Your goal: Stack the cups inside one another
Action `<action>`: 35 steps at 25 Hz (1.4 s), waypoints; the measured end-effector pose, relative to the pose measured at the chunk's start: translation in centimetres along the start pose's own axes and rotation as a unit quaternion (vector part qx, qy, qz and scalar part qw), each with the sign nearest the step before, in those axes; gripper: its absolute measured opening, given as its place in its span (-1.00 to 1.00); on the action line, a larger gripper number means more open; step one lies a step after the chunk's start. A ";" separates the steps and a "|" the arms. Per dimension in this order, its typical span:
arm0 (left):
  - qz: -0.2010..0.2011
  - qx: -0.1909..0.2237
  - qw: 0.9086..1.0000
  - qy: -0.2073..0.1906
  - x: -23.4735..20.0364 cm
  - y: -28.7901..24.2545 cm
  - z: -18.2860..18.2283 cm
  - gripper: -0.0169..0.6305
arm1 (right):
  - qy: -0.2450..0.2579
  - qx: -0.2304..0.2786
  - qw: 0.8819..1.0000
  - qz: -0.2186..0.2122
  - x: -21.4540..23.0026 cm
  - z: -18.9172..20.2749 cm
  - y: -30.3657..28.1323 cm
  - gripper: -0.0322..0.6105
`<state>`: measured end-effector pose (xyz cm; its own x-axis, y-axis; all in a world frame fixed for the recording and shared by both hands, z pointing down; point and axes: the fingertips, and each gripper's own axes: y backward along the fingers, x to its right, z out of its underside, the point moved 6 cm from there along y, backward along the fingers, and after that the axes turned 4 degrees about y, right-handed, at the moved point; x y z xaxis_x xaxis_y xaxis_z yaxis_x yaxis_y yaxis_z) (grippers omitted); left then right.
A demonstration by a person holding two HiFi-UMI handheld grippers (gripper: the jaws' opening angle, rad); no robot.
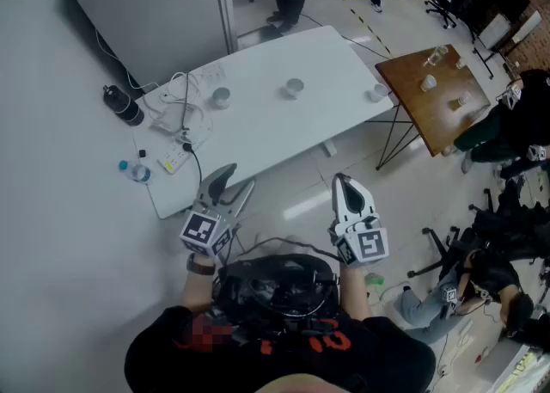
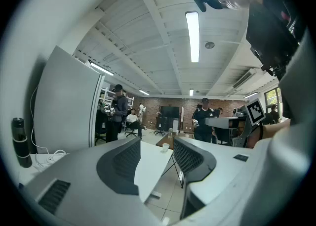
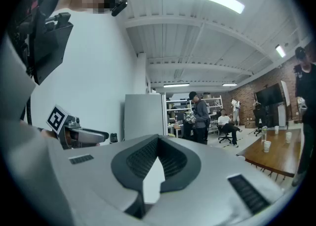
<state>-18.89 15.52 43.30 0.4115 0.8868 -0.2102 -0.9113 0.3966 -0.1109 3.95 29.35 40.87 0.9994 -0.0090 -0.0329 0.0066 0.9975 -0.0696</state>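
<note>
Cups: Three small cups sit on the white table (image 1: 284, 129), in a row along its far side.
Left cup: The left cup (image 1: 221, 96) is near the table's left end, just beside the wires (image 1: 176, 95).
Middle cup: The middle cup (image 1: 294, 88) is about halfway along the table, with bare table top all round it.
Right cup: The right cup (image 1: 378, 91) is at the table's right corner, close to the edge.
Which way they point: Each cup seems to stand up with its mouth on top, so its long way runs up and down. The cups are well apart.
Left gripper: My left gripper (image 1: 236, 180) hangs over the floor (image 1: 296, 198) in front of the table's near edge and points at the table. Its jaws are spread wide, with only air between them.
Right gripper: My right gripper (image 1: 343, 181) is also in front of the near edge, more to the right. Its jaws are pressed together and pinch nothing.
Edges: A wooden table (image 1: 430, 116) stands just beside the white table's right corner. A black bottle (image 1: 125, 106) and a power strip (image 1: 174, 159) are at the left end.
Open room: The near half of the table top, to the right of the power strip, is bare. A grey board (image 1: 146, 4) stands behind the table's left end.
</note>
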 end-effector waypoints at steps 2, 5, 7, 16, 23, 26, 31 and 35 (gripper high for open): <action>-0.015 0.008 1.000 0.005 -1.3 -0.4 0.0 -0.29 | -0.002 -0.005 1.000 0.000 0.3 0.1 -1.2 -0.89; -0.029 0.014 0.999 0.013 -3.1 -1.3 0.2 -0.29 | -0.006 -0.013 1.000 -0.010 0.8 0.8 -3.3 -0.89; -0.041 0.009 0.999 0.015 -4.3 -2.0 0.3 -0.29 | -0.009 -0.018 0.999 -0.026 1.1 1.3 -4.9 -0.89; -0.100 0.017 0.995 0.002 -9.8 -8.6 -3.2 -0.29 | -0.028 0.002 0.995 -0.098 5.8 1.0 -15.7 -0.89; -0.131 0.031 0.990 -0.033 -12.2 -12.5 -7.3 -0.29 | -0.010 0.028 0.988 -0.153 8.2 -1.1 -22.6 -0.89; -0.142 0.032 0.989 -0.024 -12.9 -13.2 -7.2 -0.29 | -0.016 0.032 0.986 -0.160 8.8 -1.5 -24.3 -0.89; -0.140 0.021 0.990 -0.013 -14.7 -14.1 -7.2 -0.29 | -0.031 0.016 0.987 -0.159 8.7 -1.4 -26.2 -0.89; -0.135 0.025 0.990 -0.021 -16.4 -14.1 -8.0 -0.29 | -0.036 0.019 0.986 -0.160 7.8 -1.3 -27.7 -0.89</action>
<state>-12.69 -6.54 40.53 0.6399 0.7559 -0.1386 -0.7685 0.6306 -0.1088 11.55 1.58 41.23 0.9457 -0.3202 0.0558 0.3221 0.9463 -0.0282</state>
